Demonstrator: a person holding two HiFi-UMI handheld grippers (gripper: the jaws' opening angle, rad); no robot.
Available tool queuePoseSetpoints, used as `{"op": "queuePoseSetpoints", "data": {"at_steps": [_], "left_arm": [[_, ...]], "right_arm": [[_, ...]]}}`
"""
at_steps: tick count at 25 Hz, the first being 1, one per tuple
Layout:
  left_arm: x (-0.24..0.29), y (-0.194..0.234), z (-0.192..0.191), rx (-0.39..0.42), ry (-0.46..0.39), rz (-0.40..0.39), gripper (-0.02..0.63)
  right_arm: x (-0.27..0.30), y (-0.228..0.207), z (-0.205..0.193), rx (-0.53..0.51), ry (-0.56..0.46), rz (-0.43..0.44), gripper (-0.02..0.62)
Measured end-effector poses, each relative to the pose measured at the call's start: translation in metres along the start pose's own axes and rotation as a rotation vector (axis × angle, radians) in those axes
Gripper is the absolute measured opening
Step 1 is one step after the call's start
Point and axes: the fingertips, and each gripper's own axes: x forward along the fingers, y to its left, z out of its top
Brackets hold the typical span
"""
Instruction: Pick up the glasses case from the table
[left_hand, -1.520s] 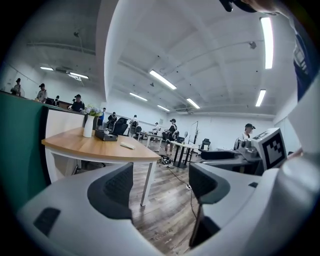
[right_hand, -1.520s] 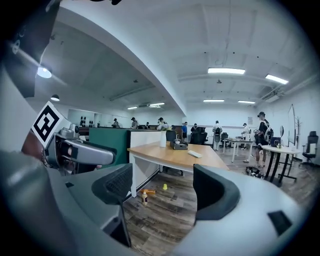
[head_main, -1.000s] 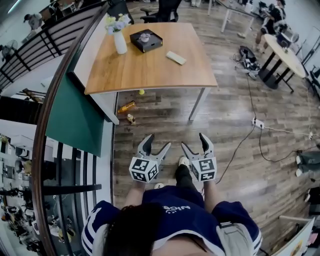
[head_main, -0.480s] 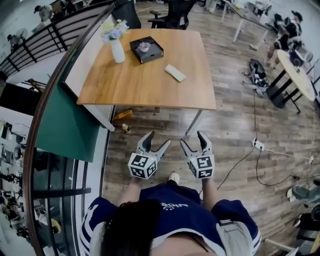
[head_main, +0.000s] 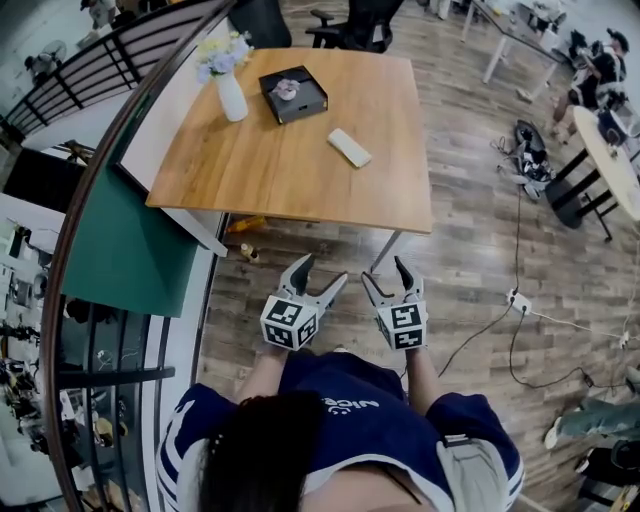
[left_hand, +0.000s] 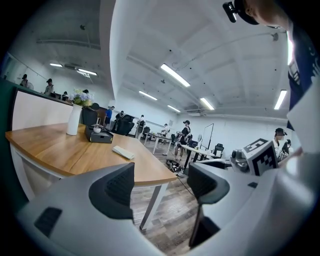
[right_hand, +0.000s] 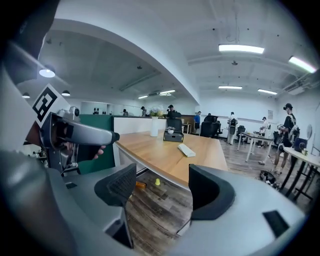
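Two grippers are carried side by side in front of the person's body, both pointing toward the table (head_main: 290, 170) but short of its near edge, above the wooden floor. That fits an approach rather than a reach. The left gripper (head_main: 322, 270) has its jaws spread wide with only floor and a table leg seen between them. The right gripper (head_main: 384, 272) has just been closing a little, yet its jaws also stand wide apart and grip nothing. Holding them spread this way probably readies either one to span the glasses case (head_main: 349, 147), a pale, closed, oblong case lying flat toward the right side of the tabletop, well apart from both grippers. Further back sits a black box (head_main: 293, 94), open-topped, with a small pale rounded thing inside that is too small to identify. Beside it a white vase (head_main: 231, 95) holds flowers (head_main: 222, 50) and stands upright near the far left corner.
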Motion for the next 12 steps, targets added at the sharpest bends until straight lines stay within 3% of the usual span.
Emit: {"op": "queuePoseSetpoints", "data": {"at_steps": [9, 12], "left_arm": [[0.023, 0.012, 0.006, 0.014, 0.02, 0.01, 0.336], [0.032, 0.027, 0.001, -0.016, 0.024, 0.013, 0.336]], "right_arm": [[0.015, -0.015, -0.003, -0.009, 0.049, 0.014, 0.322], [0.02, -0.019, -0.006, -0.012, 0.063, 0.008, 0.322]]}}
